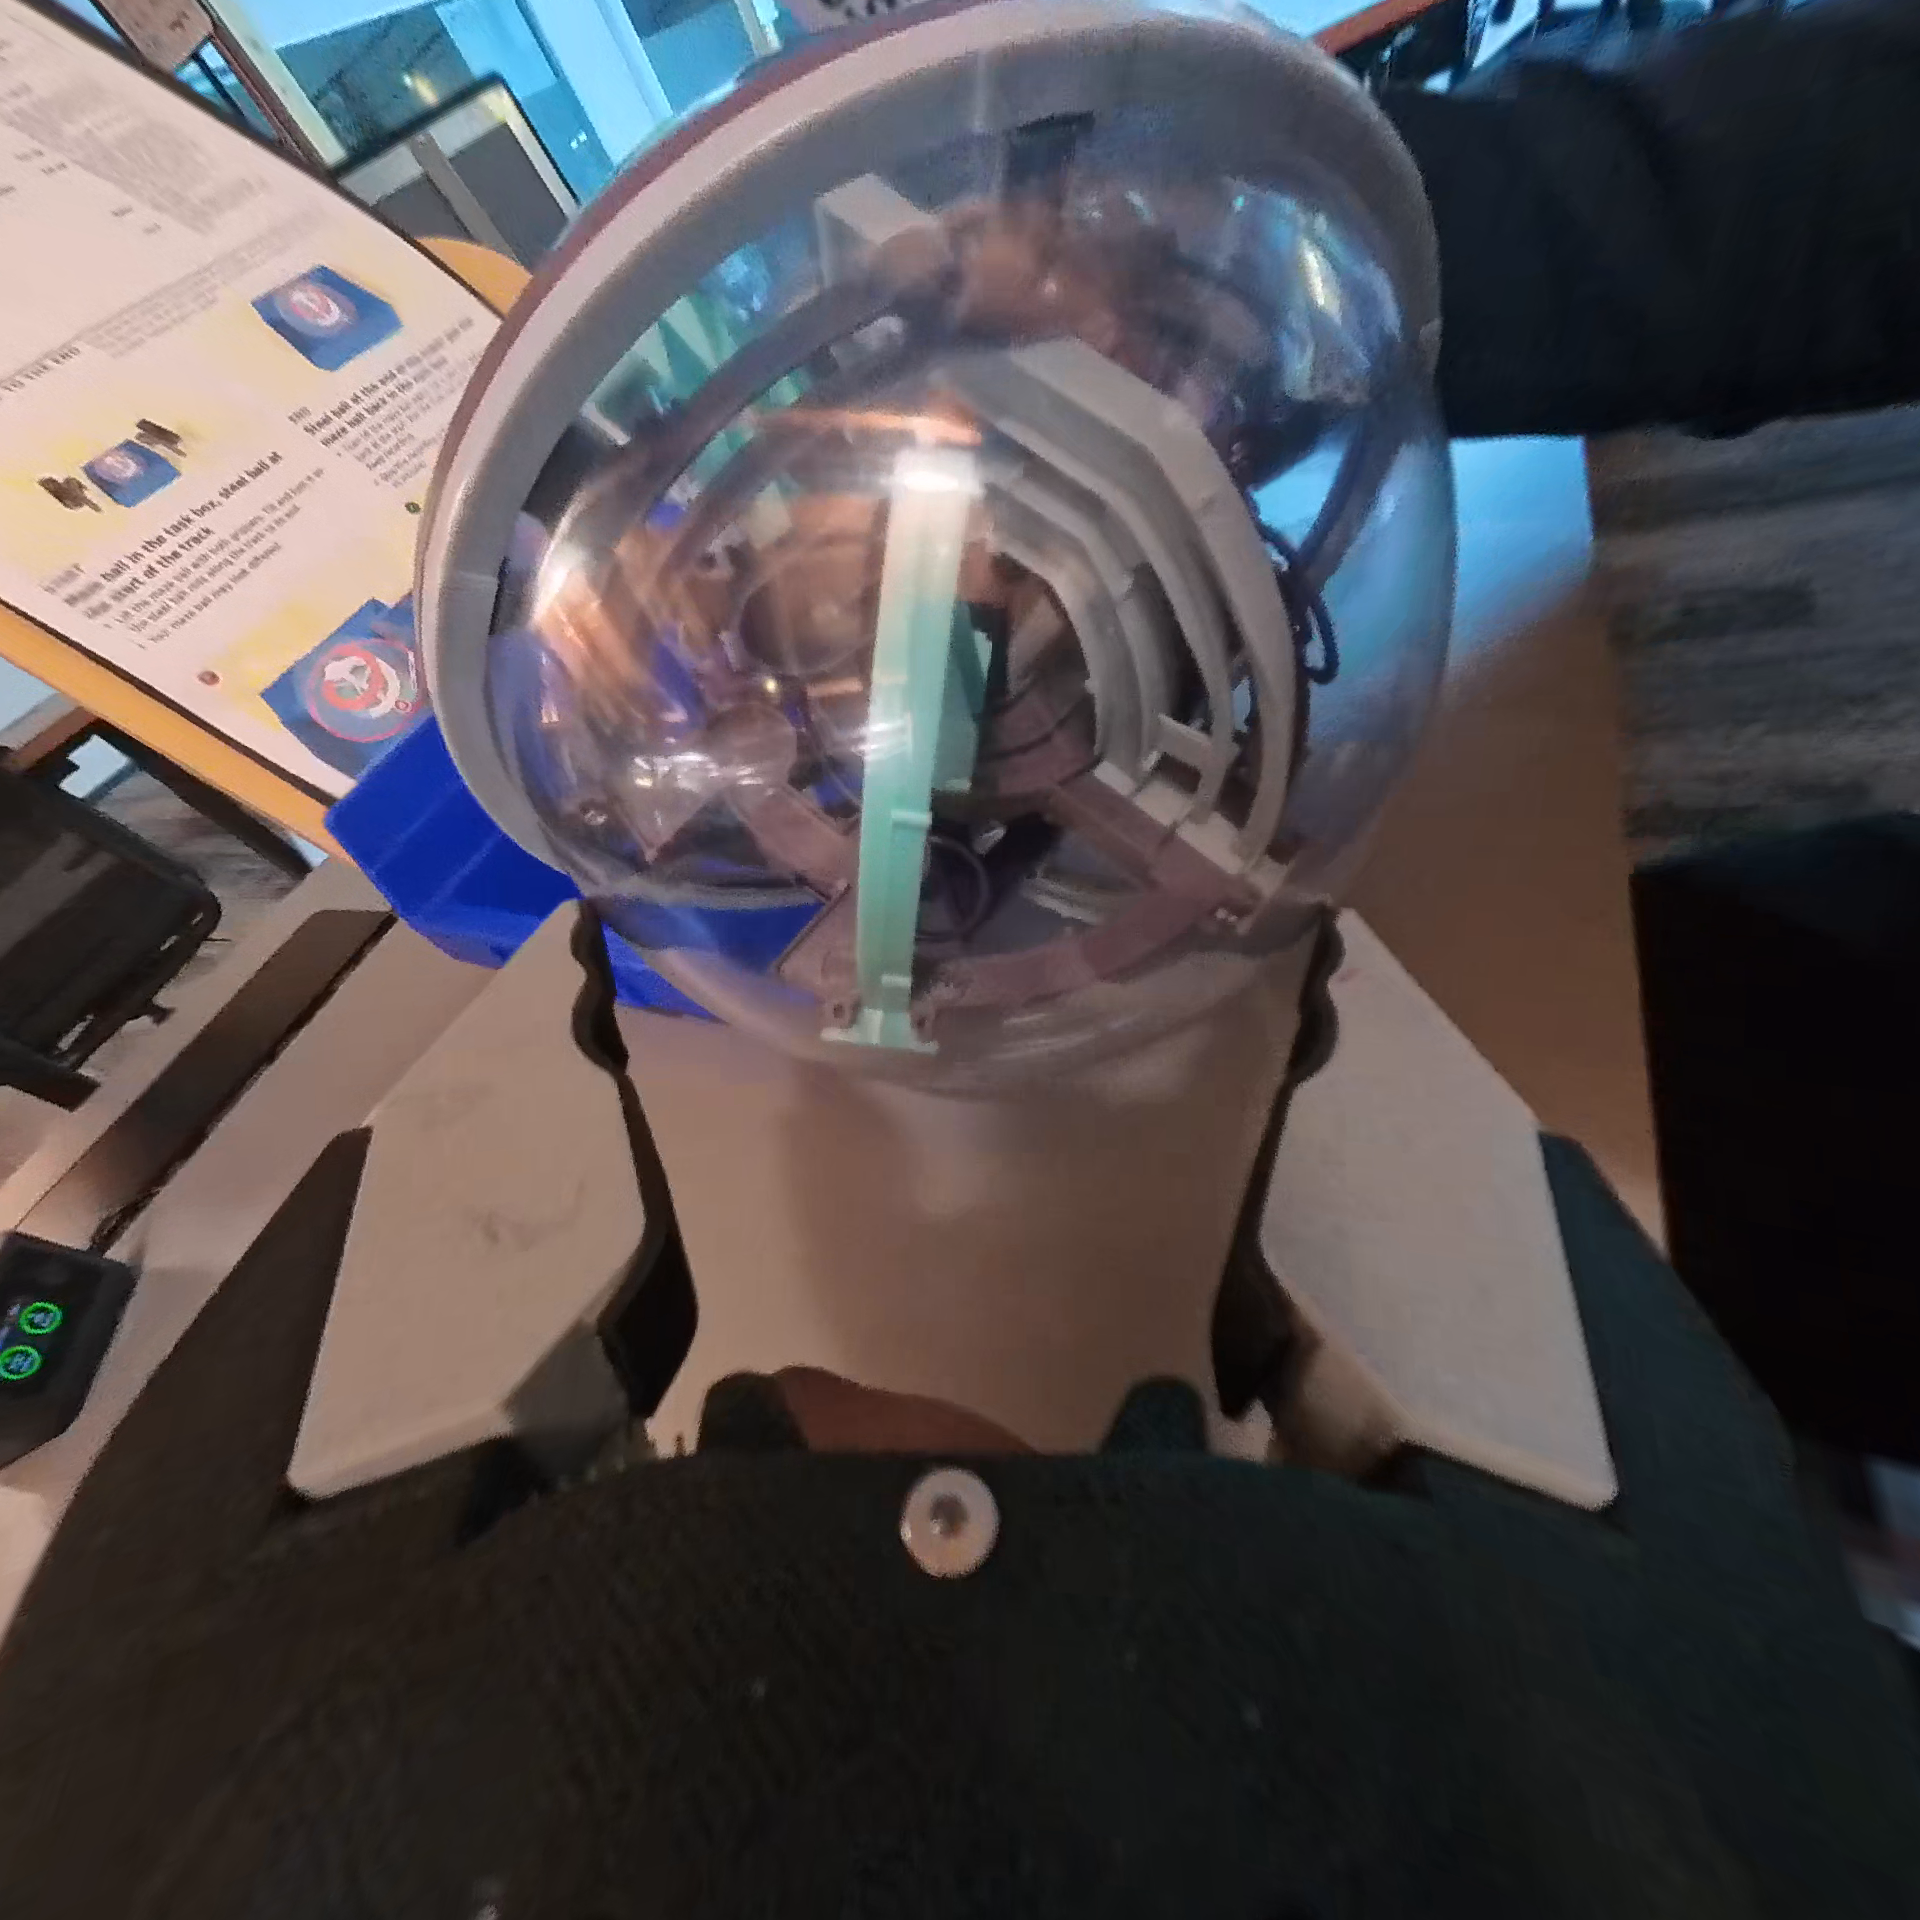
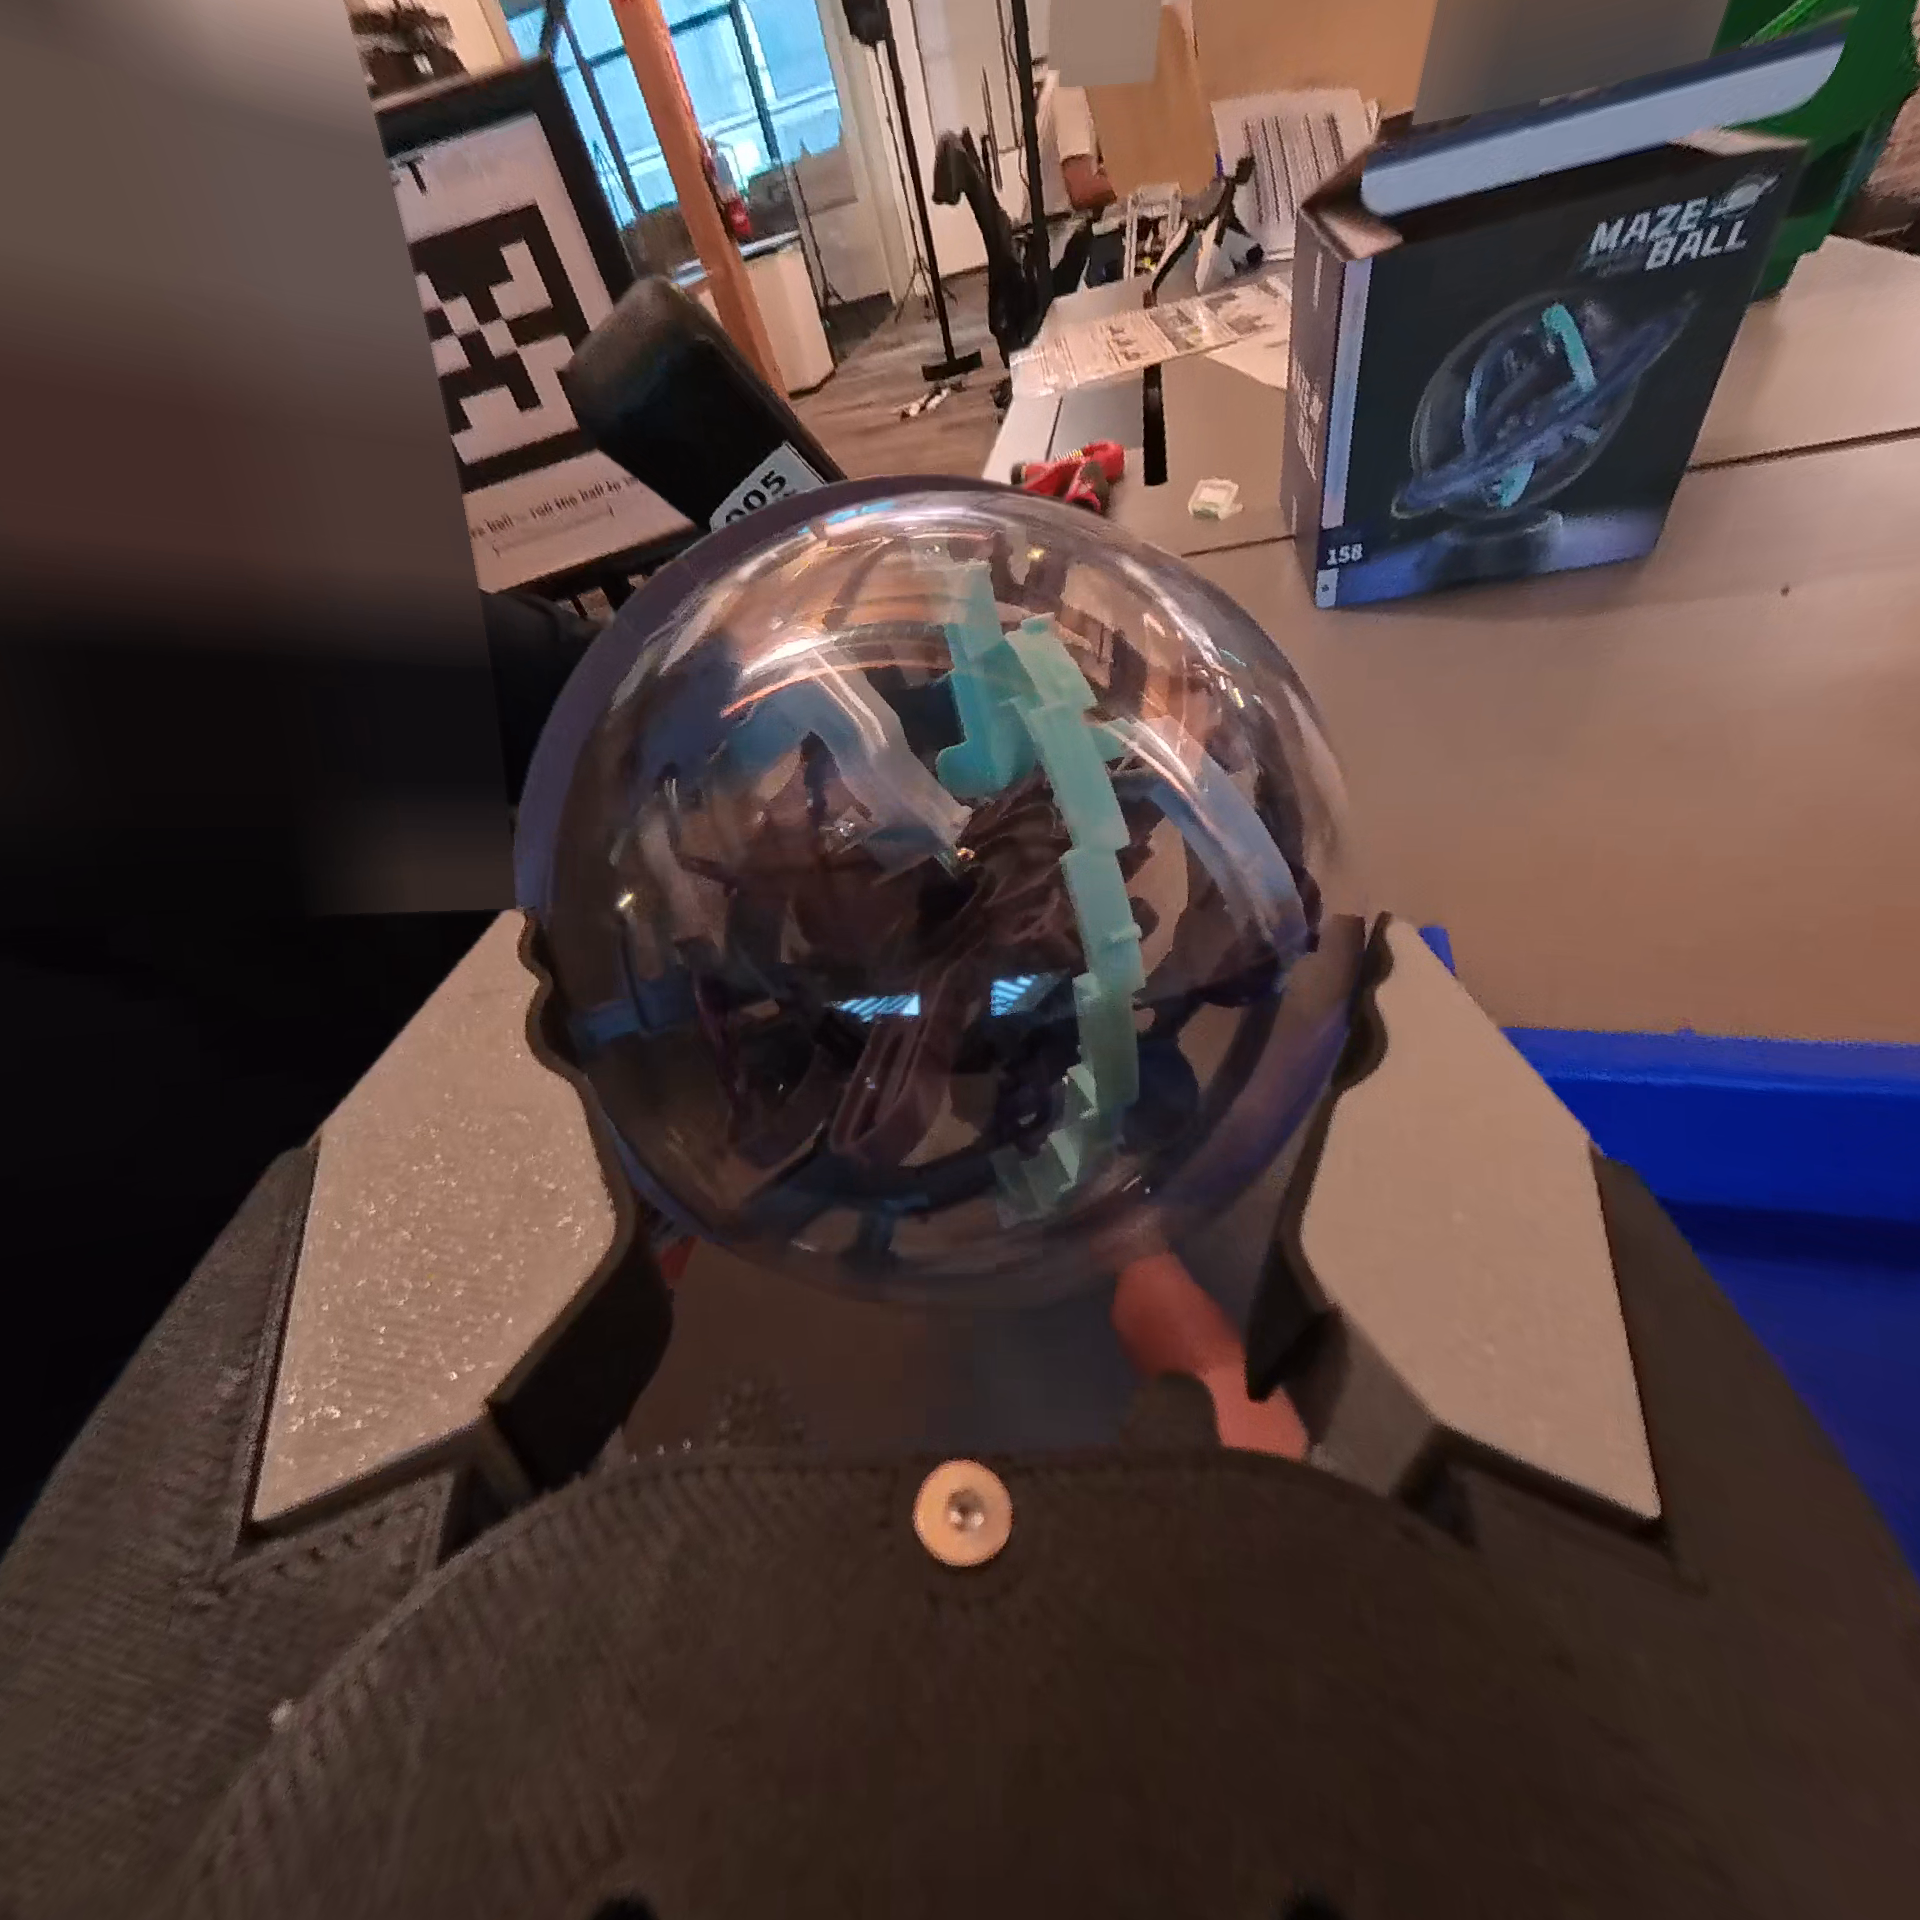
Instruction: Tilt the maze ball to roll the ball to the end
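Two grippers clamp one clear maze ball (image 1: 935,561) from opposite sides, lifting it off the table (image 2: 1507,790). The small rolling ball inside is hard to make out in either view; glare and blur hide much of the tracks.

In the left wrist view, a printed instruction sheet (image 1: 197,416) runs off the left edge, and a blue bin (image 1: 457,862) is mostly covered by the sphere. The left gripper (image 1: 951,987) points forward and a little upward, its grey fingers (image 1: 499,1195) spread wide with the toothed black edges pressed against the lower shell. A grey ring circles the sphere, and a pale mint track arcs down its front past stepped grey ramps. A dark sleeve (image 1: 1662,229) crosses the upper right.

In the right wrist view, a blurred patch covers the left side. The right gripper (image 2: 956,997) cradles the ball (image 2: 925,883) between rough, speckled grey fingers (image 2: 436,1247), jaws closed on its sides. The ball's dark box (image 2: 1507,395) stands on the table at upper right, and the blue bin (image 2: 1714,1122) is cut off at the right edge.
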The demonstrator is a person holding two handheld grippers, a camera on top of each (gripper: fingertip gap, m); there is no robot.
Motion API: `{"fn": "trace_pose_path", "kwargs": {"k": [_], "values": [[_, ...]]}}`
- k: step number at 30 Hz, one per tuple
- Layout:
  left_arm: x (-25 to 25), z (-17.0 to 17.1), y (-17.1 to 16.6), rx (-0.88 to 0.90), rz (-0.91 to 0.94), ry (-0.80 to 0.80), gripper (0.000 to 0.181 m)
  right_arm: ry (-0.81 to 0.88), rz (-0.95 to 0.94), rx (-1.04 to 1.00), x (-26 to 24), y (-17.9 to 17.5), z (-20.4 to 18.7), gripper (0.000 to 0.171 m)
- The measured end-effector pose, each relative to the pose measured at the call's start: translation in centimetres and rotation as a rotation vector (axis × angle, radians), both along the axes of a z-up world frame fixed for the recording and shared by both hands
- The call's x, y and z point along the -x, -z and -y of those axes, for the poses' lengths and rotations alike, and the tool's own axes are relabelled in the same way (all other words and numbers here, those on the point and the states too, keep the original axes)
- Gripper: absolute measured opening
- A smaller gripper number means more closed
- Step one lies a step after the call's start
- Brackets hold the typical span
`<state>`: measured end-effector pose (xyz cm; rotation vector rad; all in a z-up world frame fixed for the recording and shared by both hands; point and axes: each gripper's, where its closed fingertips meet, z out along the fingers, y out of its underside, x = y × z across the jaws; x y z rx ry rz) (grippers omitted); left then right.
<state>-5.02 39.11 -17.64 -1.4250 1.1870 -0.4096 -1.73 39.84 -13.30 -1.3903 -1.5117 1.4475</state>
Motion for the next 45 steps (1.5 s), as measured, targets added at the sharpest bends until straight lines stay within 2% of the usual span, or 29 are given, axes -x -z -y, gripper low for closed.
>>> {"fn": "trace_pose_path", "kwargs": {"k": [10, 18, 26, 33, 38, 45], "values": [[-0.1, 0.0, -5.5, 0.086, 0.037, -0.003, 0.137, 0.045, -0.025, 0.15, 0.9, -4.7, -0.5, 0.148], [0.6, -0.5, -7.7, 0.187, 0.052, 0.056, 0.137, 0.168, -0.02, 0.259, 1.8, -7.4, -1.4, 0.149], [0.7, 0.1, -6.7, 0.277, 0.022, 0.114, 0.138, 0.214, -0.1, 0.394, 1.8, -5.8, -1.1, 0.149], [1.0, 1.4, -6.7, 0.265, -0.102, 0.15, 0.138, 0.237, -0.233, 0.389, 1.6, -5.4, 0.3, 0.149], [0.4, 2.4, -5.5, 0.219, -0.169, 0.134, 0.139, 0.2, -0.312, 0.349, 0.9, -3.8, 1.5, 0.148], [-1.5, 4.1, -3.6, 0.088, -0.158, 0.116, 0.14, 0.145, -0.362, 0.251, -0.8, -1.6, 3.4, 0.148]]}}
